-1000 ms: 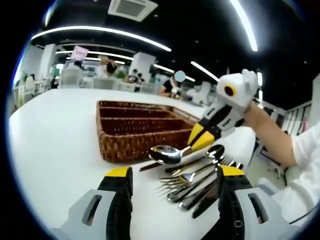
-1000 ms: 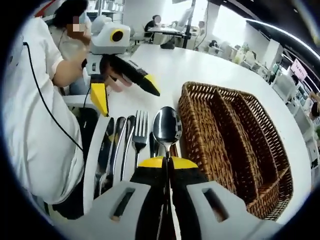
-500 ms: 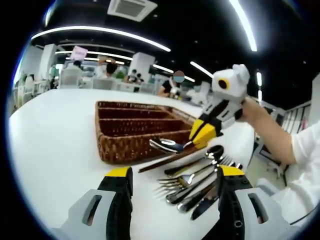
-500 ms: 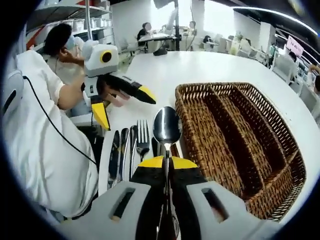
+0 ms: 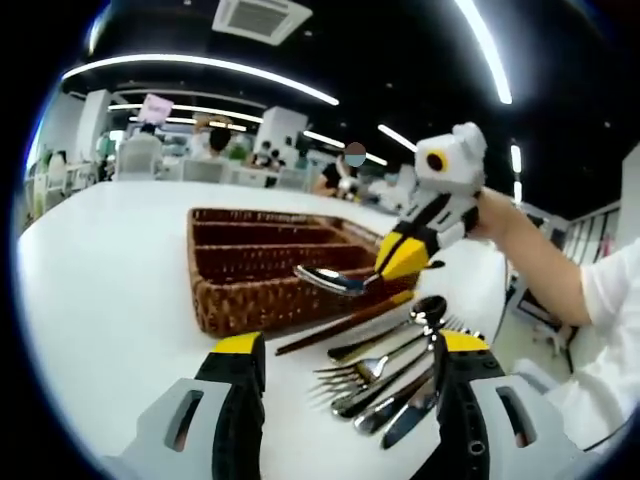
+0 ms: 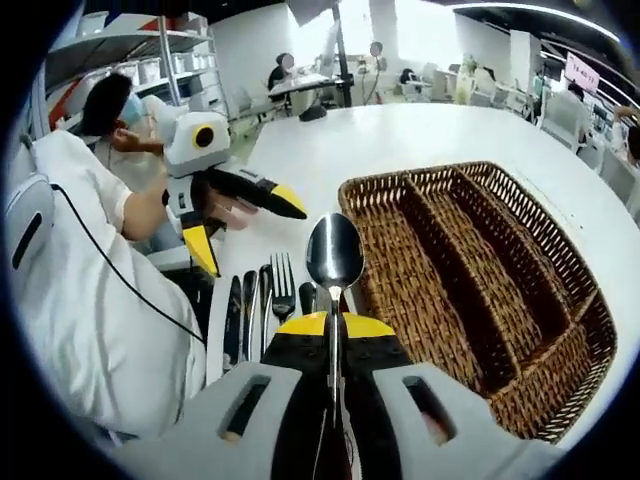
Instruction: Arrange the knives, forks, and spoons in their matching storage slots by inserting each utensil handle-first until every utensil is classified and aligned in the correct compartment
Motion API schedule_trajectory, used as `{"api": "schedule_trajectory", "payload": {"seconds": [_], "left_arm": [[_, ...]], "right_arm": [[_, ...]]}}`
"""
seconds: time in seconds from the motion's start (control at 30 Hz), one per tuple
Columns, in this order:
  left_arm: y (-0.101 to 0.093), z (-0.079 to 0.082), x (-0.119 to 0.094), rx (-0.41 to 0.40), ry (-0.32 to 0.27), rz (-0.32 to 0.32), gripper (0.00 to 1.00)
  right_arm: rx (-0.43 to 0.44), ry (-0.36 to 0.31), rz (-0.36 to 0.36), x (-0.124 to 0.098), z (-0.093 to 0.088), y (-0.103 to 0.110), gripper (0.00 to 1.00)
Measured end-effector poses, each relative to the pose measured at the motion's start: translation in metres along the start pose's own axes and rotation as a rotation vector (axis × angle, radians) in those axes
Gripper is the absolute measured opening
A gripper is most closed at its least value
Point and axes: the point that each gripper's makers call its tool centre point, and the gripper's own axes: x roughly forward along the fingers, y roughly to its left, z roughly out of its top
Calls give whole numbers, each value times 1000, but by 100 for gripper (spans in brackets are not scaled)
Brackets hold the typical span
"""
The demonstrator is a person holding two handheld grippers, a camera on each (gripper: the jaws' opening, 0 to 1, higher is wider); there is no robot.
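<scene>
Now, right gripper: clamped on spoon; handle hidden between jaws.
Left gripper: jaws held apart.
Basket: far compartments blurred.

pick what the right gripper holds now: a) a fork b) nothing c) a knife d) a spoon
d, the right gripper is shut on a spoon, its bowl sticking out past the jaws, lifted beside the basket while the forks and knives lie on the table.
</scene>
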Motion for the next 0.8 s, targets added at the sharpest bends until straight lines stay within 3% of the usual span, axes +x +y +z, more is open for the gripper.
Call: {"api": "schedule_trajectory", "payload": {"seconds": [0.13, 0.53, 0.8], "left_arm": [[-17, 0, 5, 2, -5, 0, 69], [-41, 8, 16, 35, -19, -5, 70], [-33, 7, 14, 51, -20, -6, 70]], "right_arm": [[11, -2, 2, -2, 4, -8, 1], [16, -7, -10, -11, 14, -28, 1], [12, -10, -16, -15, 20, -41, 1]]}}
